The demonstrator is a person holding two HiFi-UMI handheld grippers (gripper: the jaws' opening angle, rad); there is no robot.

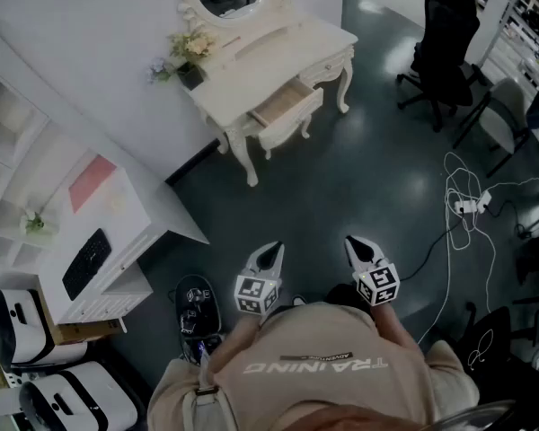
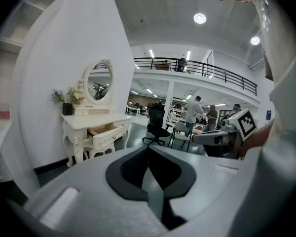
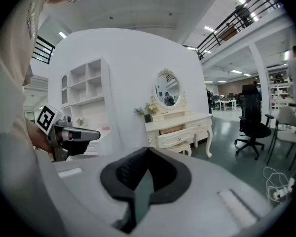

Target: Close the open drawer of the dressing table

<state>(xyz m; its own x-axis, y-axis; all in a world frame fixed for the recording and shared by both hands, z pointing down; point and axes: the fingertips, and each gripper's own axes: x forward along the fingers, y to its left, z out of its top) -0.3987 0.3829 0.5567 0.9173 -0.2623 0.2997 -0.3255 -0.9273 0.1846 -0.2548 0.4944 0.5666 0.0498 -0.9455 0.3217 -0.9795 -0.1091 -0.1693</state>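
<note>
The white dressing table (image 1: 278, 48) stands against the far wall, with an oval mirror and a flower pot on it. Its left drawer (image 1: 286, 104) is pulled out, and a small stool (image 1: 285, 131) is tucked below. Both gripper views also catch the table, far off: the drawer (image 2: 104, 131) on the left in one and the drawer (image 3: 176, 134) near the middle in the other. My left gripper (image 1: 271, 251) and right gripper (image 1: 357, 243) are held close to my chest, well short of the table. Each one's jaws meet at the tips with nothing between them.
A black office chair (image 1: 445, 43) stands at the far right, and white cables (image 1: 467, 205) trail over the dark floor. A white desk (image 1: 126, 214) with a keyboard (image 1: 85, 263) and shelves fills the left. A black device (image 1: 195, 299) sits on the floor by my left side.
</note>
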